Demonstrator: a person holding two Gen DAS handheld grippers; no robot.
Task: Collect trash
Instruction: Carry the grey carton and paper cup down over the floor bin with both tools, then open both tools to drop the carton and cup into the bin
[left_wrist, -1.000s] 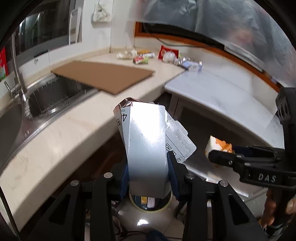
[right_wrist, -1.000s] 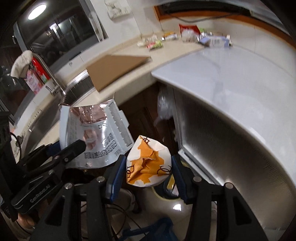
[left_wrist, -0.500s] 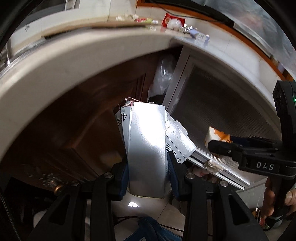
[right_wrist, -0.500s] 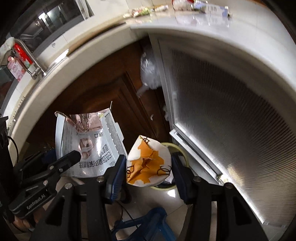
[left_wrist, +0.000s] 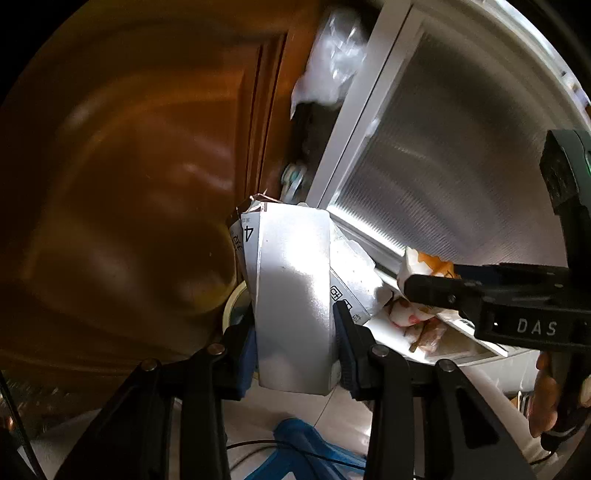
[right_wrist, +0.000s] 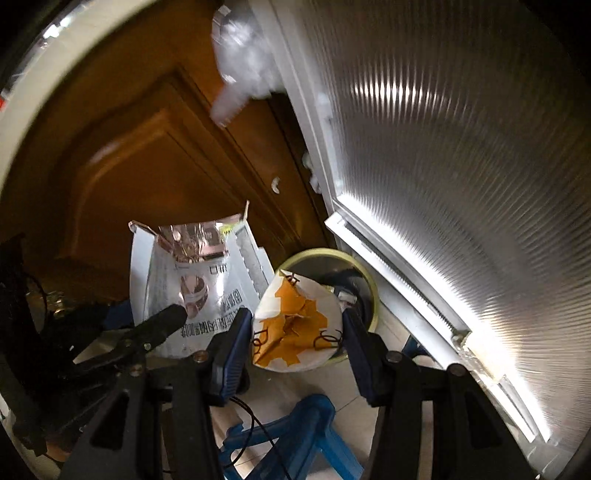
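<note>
My left gripper (left_wrist: 295, 347) is shut on a silver foil pouch (left_wrist: 291, 295) with black print, held upright between the blue pads. The same silver foil pouch (right_wrist: 184, 284) shows in the right wrist view, left of centre. My right gripper (right_wrist: 297, 343) is shut on a crumpled white and orange paper wrapper (right_wrist: 295, 325). That paper wrapper (left_wrist: 424, 264) and the black right gripper body reach in from the right of the left wrist view. A round bin with a yellow-green rim (right_wrist: 373, 288) stands on the floor just behind the wrapper; its rim (left_wrist: 231, 306) peeks out left of the pouch.
Brown wooden cabinet doors (left_wrist: 129, 166) fill the left. A ribbed frosted-glass door in a white frame (right_wrist: 443, 166) stands at the right. A clear plastic bag (right_wrist: 243, 81) hangs between them. A blue plastic stool (right_wrist: 295, 432) and a black cable lie on the tiled floor below.
Both grippers have sunk from counter height down in front of the cabinets, tilting further downward. The counter and sink have left the view; the bin is now close. Both grips are unchanged.
</note>
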